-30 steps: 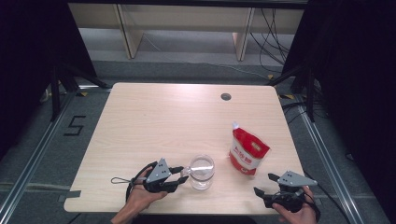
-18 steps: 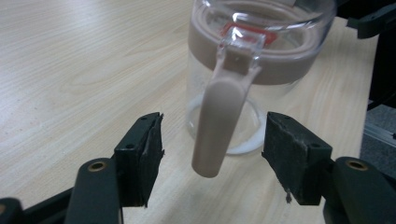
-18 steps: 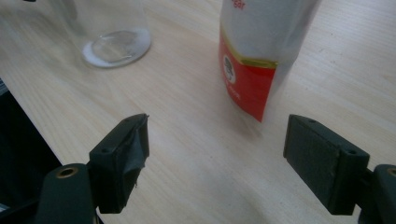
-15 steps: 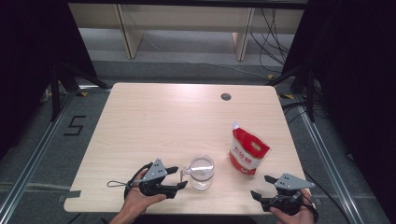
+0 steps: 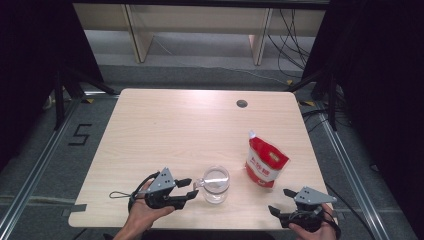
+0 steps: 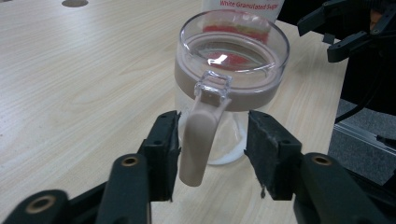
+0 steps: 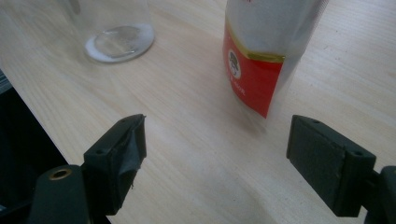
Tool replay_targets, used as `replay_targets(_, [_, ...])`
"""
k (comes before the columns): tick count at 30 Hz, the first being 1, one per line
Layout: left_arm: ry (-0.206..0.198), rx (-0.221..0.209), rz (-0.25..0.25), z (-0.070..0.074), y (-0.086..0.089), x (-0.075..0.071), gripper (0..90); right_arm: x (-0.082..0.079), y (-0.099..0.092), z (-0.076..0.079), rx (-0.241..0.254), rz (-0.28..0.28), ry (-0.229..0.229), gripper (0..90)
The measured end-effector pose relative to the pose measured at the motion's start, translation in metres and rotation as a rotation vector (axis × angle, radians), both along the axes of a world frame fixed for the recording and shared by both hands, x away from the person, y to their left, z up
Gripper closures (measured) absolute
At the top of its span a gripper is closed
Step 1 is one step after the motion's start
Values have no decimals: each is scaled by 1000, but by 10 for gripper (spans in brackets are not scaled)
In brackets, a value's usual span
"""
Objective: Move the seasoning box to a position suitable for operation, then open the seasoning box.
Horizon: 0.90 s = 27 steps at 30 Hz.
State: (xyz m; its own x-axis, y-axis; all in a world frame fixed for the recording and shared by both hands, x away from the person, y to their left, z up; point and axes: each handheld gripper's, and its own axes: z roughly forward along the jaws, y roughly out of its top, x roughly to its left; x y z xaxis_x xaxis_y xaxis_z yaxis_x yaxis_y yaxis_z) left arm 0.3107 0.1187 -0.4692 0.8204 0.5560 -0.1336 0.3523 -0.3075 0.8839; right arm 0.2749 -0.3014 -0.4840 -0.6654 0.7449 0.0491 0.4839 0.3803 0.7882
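— What are you doing with your left gripper (image 5: 191, 188)?

— I am holding it by the jar (image 5: 216, 184). The jar is standing near my edge of the table (image 5: 165, 130), about in the middle. Its handle (image 6: 198, 142) is sticking out toward me, and it is sitting between my two jaws.

— Are you squeezing the handle?

— No. My jaws have just been closing in, but they are not pinching yet. One pad (image 6: 163, 151) is just beside the handle, and there is a gap on the other side. So that gripper is loose and gripping nothing.

— Is the lid (image 6: 233, 46) on?

— Yes, a clear lid is sitting on top, with a brown ring under it.

— And your right gripper (image 5: 280, 201)?

— I am keeping it at the near right corner. Its jaws are standing wide apart with nothing between them.

— What is that red thing?

— That is the bag (image 5: 265, 164) of sugar. It is standing to the right of the jar, a bit farther away, not touching it.
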Motion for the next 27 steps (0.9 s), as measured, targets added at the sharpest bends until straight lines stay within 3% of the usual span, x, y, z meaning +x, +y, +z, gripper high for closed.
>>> replay_targets(1, [-8,3,-7,1,-1,-1,554,1,-1,0,-9,10,-19,207])
replay_targets(5, [-17,0,-7,4,-1,-3,614,0,2,0,1,2,3,207])
replay_targets(8, [-21,-11,9,7,0,-4,646,2,1,-1,-15,24,-18,207])
replay_targets(11, [-42,-4,5,10,2,-2,731,1,2,0,-15,21,-23,208])
replay_targets(15, [-34,-11,14,13,-2,-4,783,1,4,-1,-10,36,-15,228])
replay_targets(16, [-41,-17,10,13,-3,-3,815,-1,7,0,15,30,5,229])
replay_targets(19, [-43,-23,15,15,-7,-2,840,-1,9,0,8,32,-5,238])
replay_targets(21, [-48,-25,10,16,-8,0,845,-3,11,1,13,24,17,239])
replay_targets(22, [-45,-31,17,17,-9,0,848,-1,10,2,2,47,-16,242])
replay_targets(27, [-62,-33,20,21,-11,2,854,-3,16,3,1,64,-21,253])
